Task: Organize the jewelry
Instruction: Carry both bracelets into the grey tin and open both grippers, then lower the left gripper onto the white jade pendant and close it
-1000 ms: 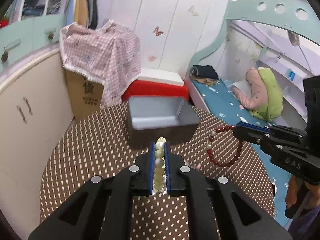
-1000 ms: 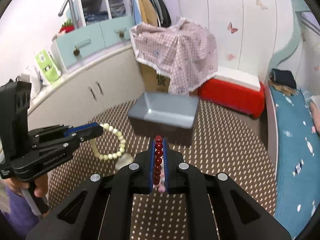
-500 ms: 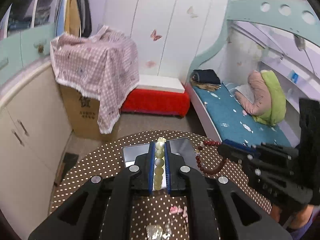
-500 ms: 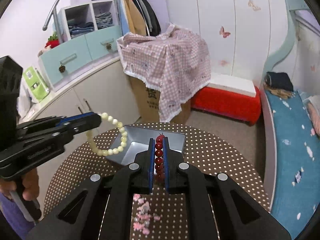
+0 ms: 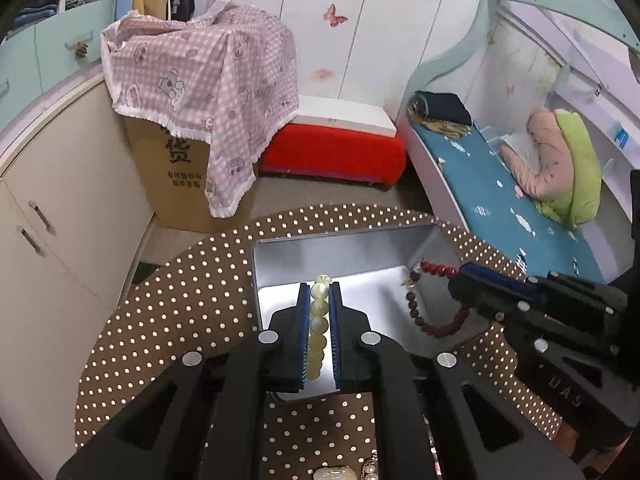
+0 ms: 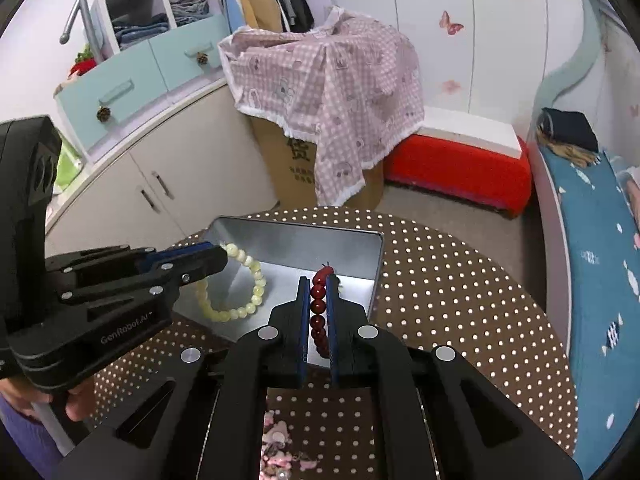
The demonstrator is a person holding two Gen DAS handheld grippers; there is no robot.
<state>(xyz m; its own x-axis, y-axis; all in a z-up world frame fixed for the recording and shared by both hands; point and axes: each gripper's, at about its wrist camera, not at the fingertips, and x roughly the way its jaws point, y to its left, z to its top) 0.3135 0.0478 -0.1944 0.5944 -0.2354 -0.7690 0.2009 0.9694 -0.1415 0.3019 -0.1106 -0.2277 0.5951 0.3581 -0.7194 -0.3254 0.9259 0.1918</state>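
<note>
An open silver metal box (image 5: 344,252) (image 6: 356,244) sits on the round brown polka-dot table (image 5: 192,296) (image 6: 460,300). My left gripper (image 5: 319,300) (image 6: 218,254) is shut on a pale yellow bead bracelet (image 5: 317,336) (image 6: 240,280), which hangs over the box's left half. My right gripper (image 6: 319,292) (image 5: 460,276) is shut on a dark red bead bracelet (image 6: 319,312) (image 5: 428,304), which dangles over the box's right side. Neither bracelet seems to rest on the box floor.
Small pink and pearl jewelry pieces (image 6: 280,448) (image 5: 336,472) lie on the table near me. Beyond the table stand a cardboard box under a pink checked cloth (image 5: 204,80), a red bench (image 5: 332,152), cream cabinets (image 5: 60,208) and a bed (image 5: 500,196).
Both grippers moved forward and down with their bracelets, from short of the box to over its open inside. The box interior now fills the middle of each view.
</note>
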